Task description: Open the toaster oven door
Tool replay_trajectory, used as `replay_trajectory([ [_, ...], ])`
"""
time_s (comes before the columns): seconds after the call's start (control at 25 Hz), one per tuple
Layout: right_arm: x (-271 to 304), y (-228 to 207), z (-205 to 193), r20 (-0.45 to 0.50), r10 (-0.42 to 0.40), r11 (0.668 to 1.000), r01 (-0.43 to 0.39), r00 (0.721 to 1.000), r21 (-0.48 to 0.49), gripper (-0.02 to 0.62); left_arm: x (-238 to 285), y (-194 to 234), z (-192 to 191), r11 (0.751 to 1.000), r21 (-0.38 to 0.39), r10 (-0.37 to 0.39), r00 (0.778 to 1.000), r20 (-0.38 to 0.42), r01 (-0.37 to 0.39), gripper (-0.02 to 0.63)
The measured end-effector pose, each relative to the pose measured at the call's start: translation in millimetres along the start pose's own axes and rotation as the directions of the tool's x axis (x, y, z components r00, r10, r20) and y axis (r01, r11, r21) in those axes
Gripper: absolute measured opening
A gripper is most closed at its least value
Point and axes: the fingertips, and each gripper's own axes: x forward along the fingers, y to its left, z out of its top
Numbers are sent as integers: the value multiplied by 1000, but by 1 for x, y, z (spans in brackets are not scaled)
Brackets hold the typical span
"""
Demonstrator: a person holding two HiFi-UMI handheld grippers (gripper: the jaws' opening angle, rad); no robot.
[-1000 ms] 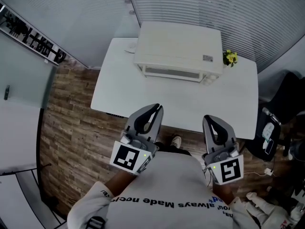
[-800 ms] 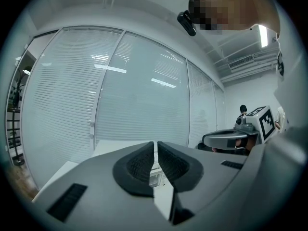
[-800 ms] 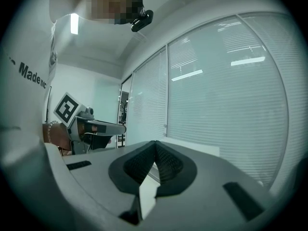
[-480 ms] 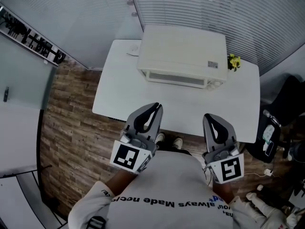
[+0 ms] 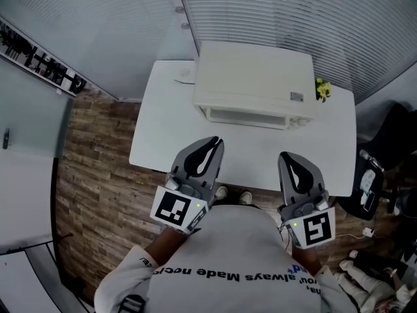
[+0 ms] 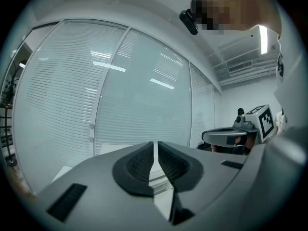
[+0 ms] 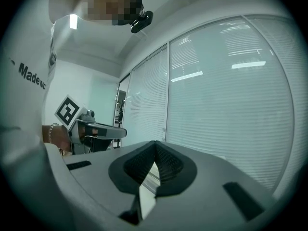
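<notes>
Fingers (image 6: 139, 165) barely apart on left gripper (image 6: 155, 144), together on right gripper (image 7: 155, 143); toaster oven (image 5: 254, 83) nearer.

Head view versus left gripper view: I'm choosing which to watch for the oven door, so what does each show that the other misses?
Only the head view: the whole white table, the toaster oven with its door shut, yellow flowers, wood floor. Only the left gripper view: the left gripper's jaws barely apart, nothing between. Both: window blinds and the right gripper.
</notes>
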Motion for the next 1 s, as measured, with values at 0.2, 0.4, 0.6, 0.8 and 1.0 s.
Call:
replay_trajectory([
  [0.2, 7, -1, 0, -4, -7, 1000, 7, 1000, -5, 8, 7, 12, -5, 1000, 5, 6, 1000, -22, -6, 43],
  [0.4, 5, -2, -13, -50, 6, 1000, -7, 999, -27, 8, 14, 20, -16, 1000, -6, 6, 999, -50, -6, 43],
  [0.6, 2, -1, -17, -73, 15, 999, -18, 997, -40, 8, 17, 27, -31, 1000, -18, 14, 996, -90, -16, 43],
  [0.8, 2, -3, -17, -66, 15, 999, -18, 998, -34, 8, 23, 36, -45, 999, -31, 36, 992, -124, -40, 44],
  [1.0, 10, -4, 2, 5, -19, 1000, 19, 1000, -6, 8, 28, 53, -59, 997, -13, 78, 985, -156, -81, 44],
])
